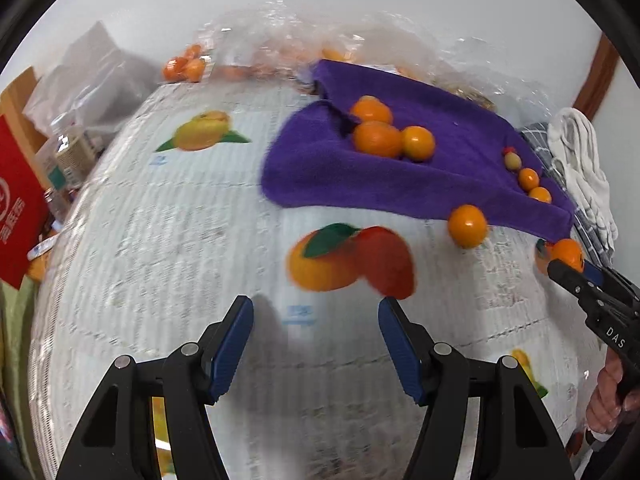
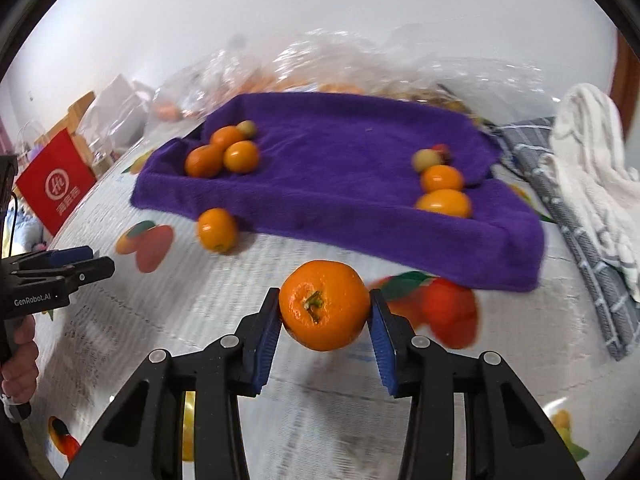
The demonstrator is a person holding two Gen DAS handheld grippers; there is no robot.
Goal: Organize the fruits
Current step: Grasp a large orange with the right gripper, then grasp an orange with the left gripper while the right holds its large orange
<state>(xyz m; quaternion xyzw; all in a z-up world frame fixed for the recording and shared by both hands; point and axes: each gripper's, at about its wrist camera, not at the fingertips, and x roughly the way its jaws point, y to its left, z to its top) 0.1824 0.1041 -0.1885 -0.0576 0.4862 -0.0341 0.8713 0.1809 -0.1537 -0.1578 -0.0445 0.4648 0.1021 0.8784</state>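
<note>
We find the right tool closed on a mandarin — both blue pads press its sides, stem end turned toward the camera, and the fruit hangs clear of the surface, which carries a fruit-printed cover. Beyond this tool lies a purple towel. On it, to the far left of the tool, we count a cluster of three oranges with a small pale fruit behind them; to the far right, two oranges in a row with a pale fruit and something red behind, blurred. A loose orange sits on the surface just at the towel's near edge, ahead and left of the tool.

The left tool stands at a middling width with nothing between its pads, held over a bare stretch of the cover. From its view the loose orange lies ahead and to the right, touching the edge of the purple towel. The right tool shows at the right edge with the mandarin in its grip.

Beyond the towel — crumpled clear plastic bags; to the right, a checked cloth and a white cloth.
</note>
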